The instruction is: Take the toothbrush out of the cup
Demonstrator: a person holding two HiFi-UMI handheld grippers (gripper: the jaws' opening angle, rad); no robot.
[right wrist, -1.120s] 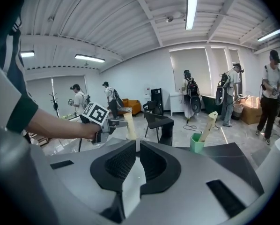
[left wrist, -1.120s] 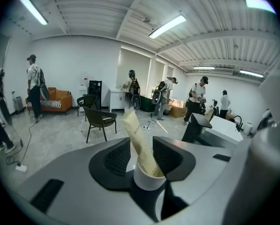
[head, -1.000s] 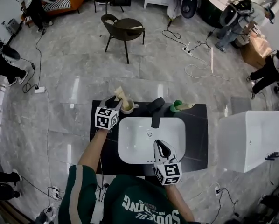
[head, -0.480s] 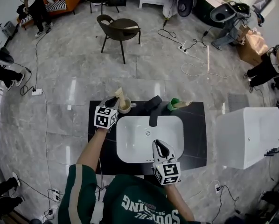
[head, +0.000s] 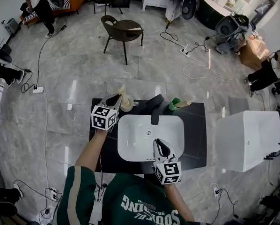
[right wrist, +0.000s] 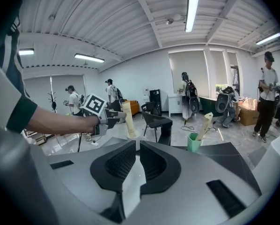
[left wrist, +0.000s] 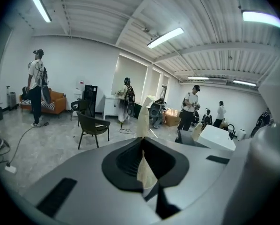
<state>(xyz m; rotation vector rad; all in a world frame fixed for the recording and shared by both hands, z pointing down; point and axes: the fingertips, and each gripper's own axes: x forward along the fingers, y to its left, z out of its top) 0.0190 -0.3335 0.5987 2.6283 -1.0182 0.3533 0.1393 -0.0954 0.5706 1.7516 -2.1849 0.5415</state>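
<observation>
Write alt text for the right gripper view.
Across the black counter, the left gripper clamps an upright cream toothbrush. A green cup holding a second cream toothbrush stands to the right; the right gripper fills the foreground, jaws together and empty.

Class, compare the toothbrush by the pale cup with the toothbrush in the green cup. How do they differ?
The left toothbrush is gripped by the left gripper, whose jaws have just been closing on it; the right toothbrush is untouched. The left toothbrush stands nearly upright at the pale cup; the right toothbrush leans sideways in the green cup. Both are cream-coloured and sit at the back of the black counter.
</observation>
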